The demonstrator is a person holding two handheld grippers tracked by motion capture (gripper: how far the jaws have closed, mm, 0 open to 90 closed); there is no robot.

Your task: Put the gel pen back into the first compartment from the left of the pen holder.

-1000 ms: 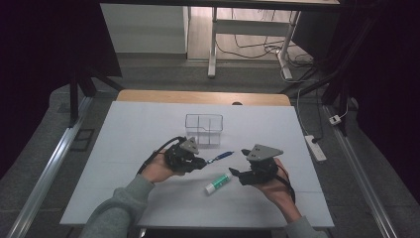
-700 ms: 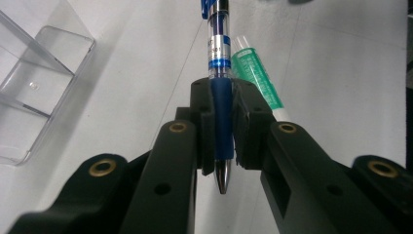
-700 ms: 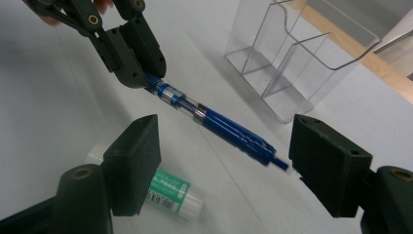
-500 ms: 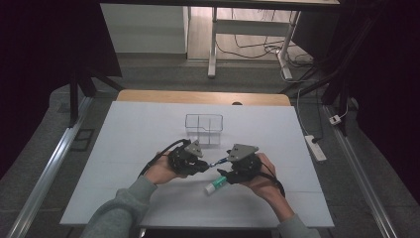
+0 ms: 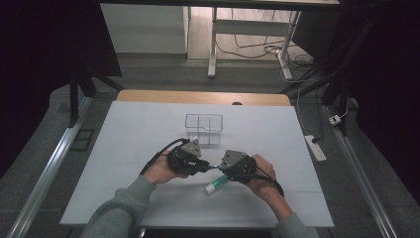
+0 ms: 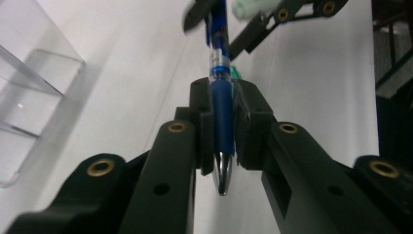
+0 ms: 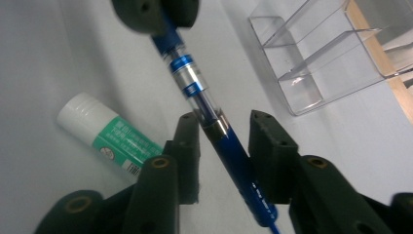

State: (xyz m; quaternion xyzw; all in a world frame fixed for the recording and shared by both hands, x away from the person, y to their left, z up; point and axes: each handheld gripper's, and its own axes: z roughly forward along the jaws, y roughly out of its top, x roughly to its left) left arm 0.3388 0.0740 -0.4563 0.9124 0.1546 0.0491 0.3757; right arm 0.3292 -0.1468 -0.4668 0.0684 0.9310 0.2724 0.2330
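A blue pen (image 5: 212, 166) with a clear section and silver tip is held level just above the white table between the two grippers. My left gripper (image 6: 223, 105) is shut on the pen's blue barrel (image 6: 217, 58), with the silver tip pointing back toward the camera. My right gripper (image 7: 221, 131) is open, its jaws standing on either side of the pen's (image 7: 195, 83) other end with a gap on each side. In the high view the left gripper (image 5: 200, 166) and right gripper (image 5: 223, 168) face each other near the table's middle front.
A white and green glue stick (image 5: 216, 184) lies on the table just below the right gripper, also seen as the glue stick (image 7: 109, 134). A clear divided organizer (image 5: 204, 128) stands behind the grippers, shown up close as the organizer (image 7: 321, 58). The table's wooden far edge (image 5: 198, 96) lies beyond it.
My right gripper has moved left toward the left gripper and now has its open jaws around the pen's free end. The left gripper has kept hold of the pen.
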